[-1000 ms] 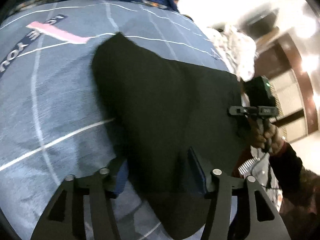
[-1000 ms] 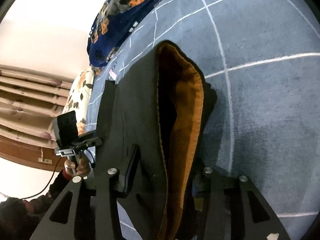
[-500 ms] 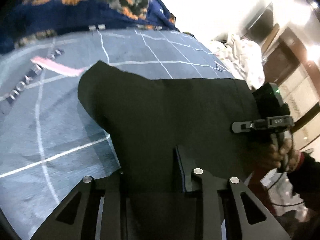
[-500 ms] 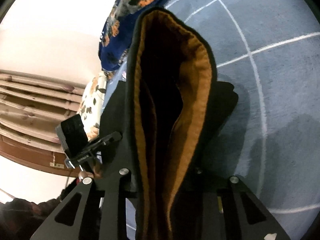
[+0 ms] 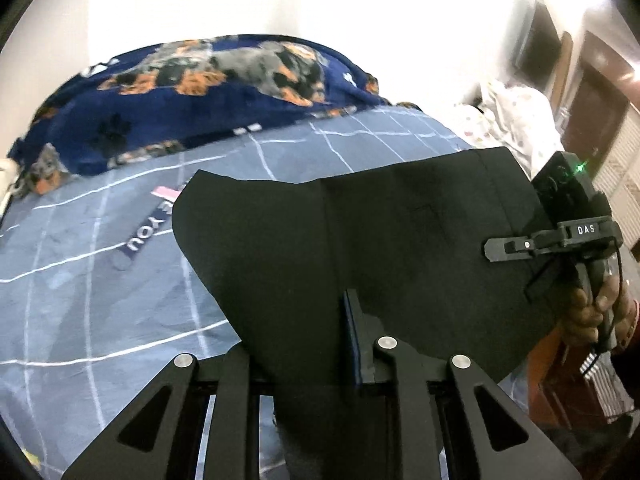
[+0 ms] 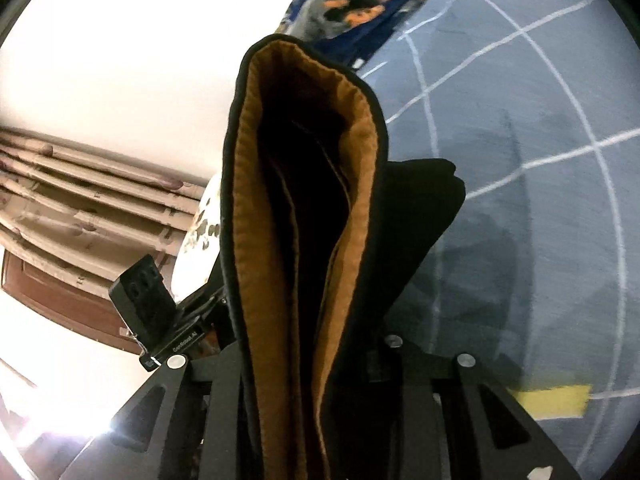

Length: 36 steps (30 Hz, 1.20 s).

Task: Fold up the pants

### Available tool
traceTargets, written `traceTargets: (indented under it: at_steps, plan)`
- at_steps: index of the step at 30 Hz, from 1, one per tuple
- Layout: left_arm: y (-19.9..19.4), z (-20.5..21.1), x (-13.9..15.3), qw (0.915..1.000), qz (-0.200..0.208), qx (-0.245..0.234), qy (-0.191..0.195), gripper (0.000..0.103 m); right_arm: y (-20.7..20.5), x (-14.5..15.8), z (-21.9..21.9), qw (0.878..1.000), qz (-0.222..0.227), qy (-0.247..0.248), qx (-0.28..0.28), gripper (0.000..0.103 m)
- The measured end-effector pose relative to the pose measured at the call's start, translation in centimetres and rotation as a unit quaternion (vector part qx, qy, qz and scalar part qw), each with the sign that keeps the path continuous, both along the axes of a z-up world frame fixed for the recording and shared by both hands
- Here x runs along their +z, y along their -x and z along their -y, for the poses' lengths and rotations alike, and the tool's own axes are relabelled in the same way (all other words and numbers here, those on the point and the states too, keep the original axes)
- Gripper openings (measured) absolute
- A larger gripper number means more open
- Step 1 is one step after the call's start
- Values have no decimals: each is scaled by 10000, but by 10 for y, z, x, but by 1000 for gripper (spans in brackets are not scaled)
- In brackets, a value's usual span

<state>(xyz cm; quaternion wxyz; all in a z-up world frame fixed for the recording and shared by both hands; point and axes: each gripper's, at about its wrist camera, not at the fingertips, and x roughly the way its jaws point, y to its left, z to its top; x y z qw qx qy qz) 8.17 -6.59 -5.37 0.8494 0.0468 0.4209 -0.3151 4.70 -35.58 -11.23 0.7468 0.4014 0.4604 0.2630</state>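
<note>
Black fabric fills both views: the pants (image 5: 360, 248) are now off the bed, pinched by both tools.

Left wrist view: the left gripper (image 5: 304, 344) has its jaws closing, with the near edge of the cloth between them and the blue-edged pad pressed against it. A second ago these jaws stood wide over a garment lying flat on the grey checked bedsheet (image 5: 80, 280); the sheet now shows beneath and beyond a raised edge, and the dog-print blanket (image 5: 208, 92) at the head of the bed has come into full sight. The cloth spans taut from this gripper across to the right gripper (image 5: 516, 246), which is seen side-on in a hand (image 5: 592, 312) at the far edge, its jaws closed on the fabric's other end.

Right wrist view: the right gripper (image 6: 320, 356) is clamped on the waistband end, whose orange-brown lining (image 6: 256, 200) gapes upward. A second ago that lining lay low against the sheet; it now stands tall against the wall, well above the bed. The left tool's body (image 6: 144, 304) shows beside the cloth.

Judgement: the grasp stage is complete and the lift has begun. Both corners appear secure, so the next step would be carrying this edge over to the opposite end. The risk is an inner layer slipping from the open waistband.
</note>
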Motion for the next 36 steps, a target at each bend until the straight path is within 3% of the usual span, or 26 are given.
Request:
traceTargets:
  at_steps: [17, 36]
  plan:
    - [-20, -88, 31, 9912, 378, 1223, 334, 21, -47, 25, -76, 9990, 287, -46, 326, 24]
    - [-87, -140, 27, 9815, 539, 1837, -63, 21, -122, 11, -135, 9973, 372, -179, 605, 24]
